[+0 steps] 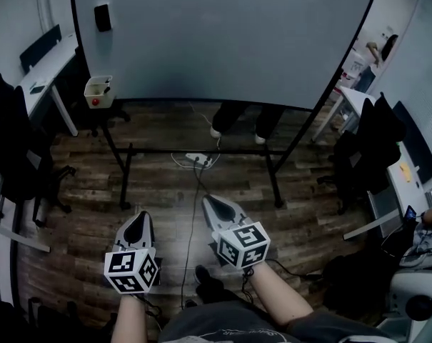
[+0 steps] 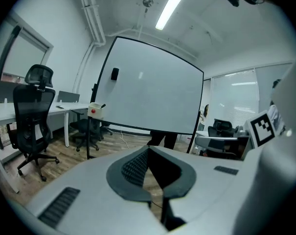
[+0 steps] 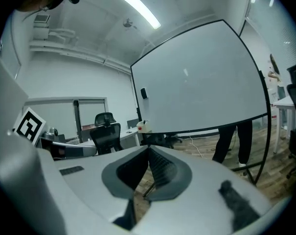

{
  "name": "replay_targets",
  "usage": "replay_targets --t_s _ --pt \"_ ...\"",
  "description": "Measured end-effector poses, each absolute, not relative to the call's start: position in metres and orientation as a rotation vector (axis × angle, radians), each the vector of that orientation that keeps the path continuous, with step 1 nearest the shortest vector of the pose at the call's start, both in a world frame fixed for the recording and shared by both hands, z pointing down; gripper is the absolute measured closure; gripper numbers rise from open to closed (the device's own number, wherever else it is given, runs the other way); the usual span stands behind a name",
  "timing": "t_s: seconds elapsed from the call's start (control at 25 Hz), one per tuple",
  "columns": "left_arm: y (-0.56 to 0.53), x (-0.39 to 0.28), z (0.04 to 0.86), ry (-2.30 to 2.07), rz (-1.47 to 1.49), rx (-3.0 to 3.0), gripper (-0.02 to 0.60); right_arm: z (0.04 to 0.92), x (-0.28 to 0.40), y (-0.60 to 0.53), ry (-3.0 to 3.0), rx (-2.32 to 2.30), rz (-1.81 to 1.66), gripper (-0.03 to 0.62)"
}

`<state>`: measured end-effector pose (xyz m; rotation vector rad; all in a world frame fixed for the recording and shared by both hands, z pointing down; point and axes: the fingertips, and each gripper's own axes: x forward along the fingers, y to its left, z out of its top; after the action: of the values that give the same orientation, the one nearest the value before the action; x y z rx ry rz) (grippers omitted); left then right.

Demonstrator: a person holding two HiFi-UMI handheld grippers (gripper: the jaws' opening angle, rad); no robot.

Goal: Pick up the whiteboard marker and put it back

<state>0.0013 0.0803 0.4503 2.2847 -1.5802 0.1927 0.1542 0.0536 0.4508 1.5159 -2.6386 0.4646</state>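
The whiteboard marker (image 2: 103,105) seems to be the slim dark stick poking out of a small pale box (image 1: 98,93) hung at the lower left corner of the whiteboard (image 1: 223,34). It is too small to make out with certainty. It sits well apart from both claws, up ahead and to the left of the left gripper (image 1: 139,216), and further still from the right gripper (image 1: 207,199). The box has a red round spot (image 1: 96,101) on its front. A black block (image 1: 102,17) sticks to the board's face above the box. Between the claws and the board lies open wooden floor (image 1: 80,213), crossed by the black stand's low bar (image 1: 201,151) and feet, with a white power strip (image 1: 199,159) and its cable beneath. The legs of a person (image 1: 237,118) show behind the board. Black office chairs (image 1: 16,148) and a white desk (image 1: 48,63) stand to the left, and more chairs and desks to the right. Both grippers are held low in front of the person, side by side and pointing slightly downward toward the board. In the left gripper view the left gripper's jaws meet at their tips with nothing between them. In the right gripper view the right gripper's jaws are likewise pressed together and empty, touching nothing.
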Motion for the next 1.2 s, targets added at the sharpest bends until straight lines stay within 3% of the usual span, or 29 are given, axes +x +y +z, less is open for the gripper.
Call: replay_targets --t_s 0.44,1.2 --pt "0.012 -0.001 0.427 -1.762 0.177 2.226 0.568 0.429 0.155 -0.044 -2.770 1.363 0.428 0.569" --pt "-0.040 -0.046 0.417 -1.874 0.135 2.167 0.568 0.428 0.090 -0.098 -2.848 1.170 0.443 0.569"
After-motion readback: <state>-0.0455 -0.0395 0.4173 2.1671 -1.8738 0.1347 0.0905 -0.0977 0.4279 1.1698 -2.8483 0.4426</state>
